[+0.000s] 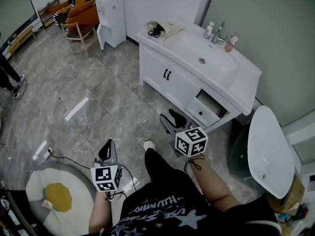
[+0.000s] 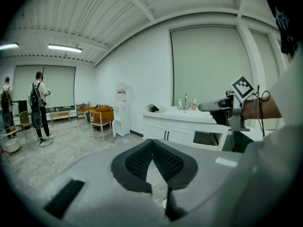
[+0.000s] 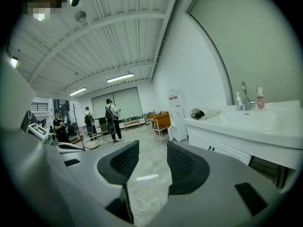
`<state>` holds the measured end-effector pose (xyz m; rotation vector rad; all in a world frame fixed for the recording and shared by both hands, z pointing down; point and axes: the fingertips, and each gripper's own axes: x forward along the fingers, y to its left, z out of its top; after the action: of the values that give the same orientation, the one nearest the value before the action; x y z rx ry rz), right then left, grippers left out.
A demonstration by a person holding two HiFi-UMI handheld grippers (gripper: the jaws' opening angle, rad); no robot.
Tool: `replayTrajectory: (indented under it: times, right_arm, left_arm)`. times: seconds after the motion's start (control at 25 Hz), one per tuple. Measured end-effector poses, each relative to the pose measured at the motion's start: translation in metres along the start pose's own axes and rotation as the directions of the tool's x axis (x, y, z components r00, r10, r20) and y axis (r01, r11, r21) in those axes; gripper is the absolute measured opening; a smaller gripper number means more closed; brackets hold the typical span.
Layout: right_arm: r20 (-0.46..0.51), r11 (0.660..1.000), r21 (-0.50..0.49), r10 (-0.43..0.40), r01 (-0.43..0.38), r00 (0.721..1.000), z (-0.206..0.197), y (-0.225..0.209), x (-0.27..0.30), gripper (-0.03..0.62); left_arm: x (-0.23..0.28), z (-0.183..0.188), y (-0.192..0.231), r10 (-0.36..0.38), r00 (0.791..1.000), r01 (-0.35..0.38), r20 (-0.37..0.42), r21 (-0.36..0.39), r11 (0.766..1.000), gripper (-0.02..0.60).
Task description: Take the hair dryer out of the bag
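Observation:
A pale cloth bag lies on the left end of the white vanity counter, with the black hair dryer and its cord showing at its mouth. The bag is small and far off in the left gripper view and in the right gripper view. My left gripper hangs over the floor, well short of the vanity, jaws shut with nothing between them. My right gripper is nearer the cabinet, jaws apart and empty.
A drawer stands pulled out at the vanity's right. Bottles stand by the tap. A water dispenser and orange chairs are at the back left. A round rug lies near my left foot. People stand far off.

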<state>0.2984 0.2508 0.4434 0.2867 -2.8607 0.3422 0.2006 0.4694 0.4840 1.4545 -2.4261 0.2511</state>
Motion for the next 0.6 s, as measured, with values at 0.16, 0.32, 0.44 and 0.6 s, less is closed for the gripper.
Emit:
replayTrajectory:
  times: [0.16, 0.32, 0.44, 0.6]
  right_arm:
    - [0.012, 0.999, 0.047, 0.025, -0.025, 1.0, 0.024, -0.035, 0.056, 0.201]
    - [0.013, 0.995, 0.09, 0.033, -0.034, 0.999, 0.045, -0.074, 0.105, 0.206]
    - [0.022, 0.993, 0.117, 0.033, -0.035, 0.999, 0.062, -0.105, 0.139, 0.206]
    - [0.042, 0.991, 0.131, 0.031, -0.036, 0.999, 0.087, -0.143, 0.181, 0.206]
  left_arm:
    - [0.054, 0.024, 0.026, 0.027, 1.0, -0.027, 0.005, 0.003, 1.0, 0.02]
    - [0.109, 0.05, 0.041, 0.032, 0.999, -0.032, 0.006, -0.013, 0.999, 0.02]
    - [0.149, 0.073, 0.049, 0.036, 0.999, -0.036, 0.012, -0.001, 0.999, 0.02]
    - [0.199, 0.096, 0.06, 0.046, 0.999, -0.046, 0.011, 0.011, 0.999, 0.02]
